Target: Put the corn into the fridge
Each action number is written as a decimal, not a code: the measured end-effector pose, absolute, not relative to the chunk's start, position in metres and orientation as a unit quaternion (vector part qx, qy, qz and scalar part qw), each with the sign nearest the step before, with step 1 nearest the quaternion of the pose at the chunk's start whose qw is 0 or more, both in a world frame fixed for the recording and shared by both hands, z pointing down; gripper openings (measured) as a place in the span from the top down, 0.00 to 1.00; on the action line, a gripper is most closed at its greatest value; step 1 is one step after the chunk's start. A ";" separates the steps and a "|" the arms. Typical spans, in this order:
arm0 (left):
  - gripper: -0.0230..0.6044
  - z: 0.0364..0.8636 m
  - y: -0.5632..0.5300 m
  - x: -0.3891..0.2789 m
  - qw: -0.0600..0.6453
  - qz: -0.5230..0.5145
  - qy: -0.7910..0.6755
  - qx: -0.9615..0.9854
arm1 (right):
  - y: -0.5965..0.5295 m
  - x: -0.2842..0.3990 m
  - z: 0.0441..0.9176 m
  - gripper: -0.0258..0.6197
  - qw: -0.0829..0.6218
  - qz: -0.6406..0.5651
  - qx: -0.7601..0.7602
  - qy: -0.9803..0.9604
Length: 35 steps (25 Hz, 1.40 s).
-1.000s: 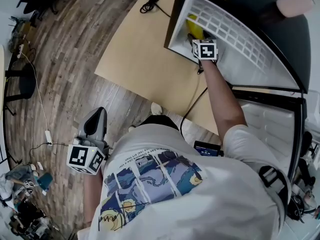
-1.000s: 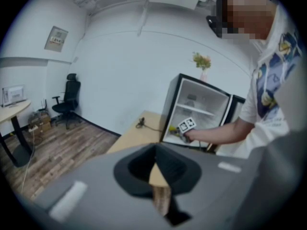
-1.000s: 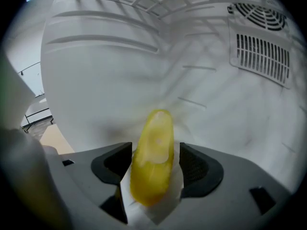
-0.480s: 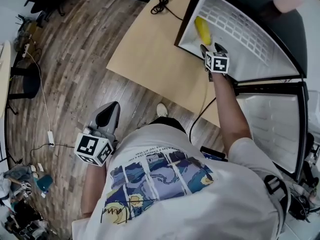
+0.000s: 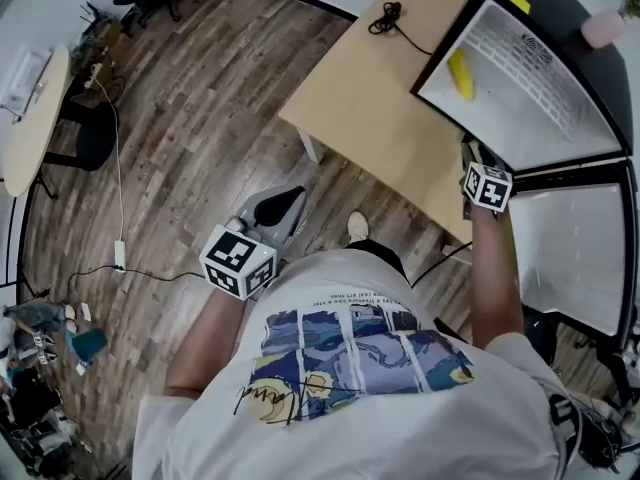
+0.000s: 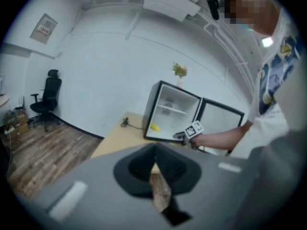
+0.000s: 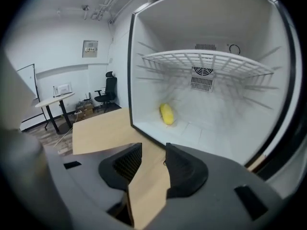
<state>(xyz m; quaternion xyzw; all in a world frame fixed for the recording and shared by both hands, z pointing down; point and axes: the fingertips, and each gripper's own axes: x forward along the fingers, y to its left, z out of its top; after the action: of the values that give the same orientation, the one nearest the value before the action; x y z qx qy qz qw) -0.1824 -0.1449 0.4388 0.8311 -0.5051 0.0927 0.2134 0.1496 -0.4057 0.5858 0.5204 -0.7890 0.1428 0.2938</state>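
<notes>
The yellow corn (image 5: pixel 460 74) lies on the white floor of the small black fridge (image 5: pixel 545 103), which stands open on a wooden table (image 5: pixel 380 118). In the right gripper view the corn (image 7: pixel 166 114) rests at the fridge's back left, apart from my right gripper (image 7: pixel 153 150). That gripper's jaws are closing with nothing between them. It hovers outside the fridge's front edge (image 5: pixel 472 151). My left gripper (image 5: pixel 288 198) hangs over the wooden floor near the person's body. Its pads meet at the tips (image 6: pixel 154 150) and it holds nothing.
The fridge door (image 5: pixel 565 258) stands swung open at the right. A wire shelf (image 7: pixel 206 61) spans the fridge above the corn. A black cable (image 5: pixel 385 16) lies on the table's far corner. A round table (image 5: pixel 35 108) and office chair (image 5: pixel 95 138) stand at the left.
My right gripper has drawn back out of the fridge, leaving the corn on its floor. The left gripper has come forward and to the right.
</notes>
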 end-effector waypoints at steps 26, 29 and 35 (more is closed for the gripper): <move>0.95 0.478 0.006 -0.207 0.226 0.097 -0.419 0.874 | -0.077 0.028 0.513 0.91 0.257 0.130 0.454 -0.843; 0.95 0.474 0.012 -0.207 0.223 0.085 -0.413 0.879 | -0.058 0.016 0.503 0.91 0.257 0.128 0.439 -0.851; 0.95 0.482 0.022 -0.213 0.237 0.075 -0.418 0.874 | -0.038 -0.001 0.484 0.92 0.267 0.112 0.414 -0.863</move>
<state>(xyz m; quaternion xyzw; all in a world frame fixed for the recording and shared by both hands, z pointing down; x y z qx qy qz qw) -0.2133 0.0219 0.4819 0.8740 -0.4175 0.0755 0.2367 -0.0011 -0.0384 0.4844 0.4142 -0.8629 0.1123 0.2669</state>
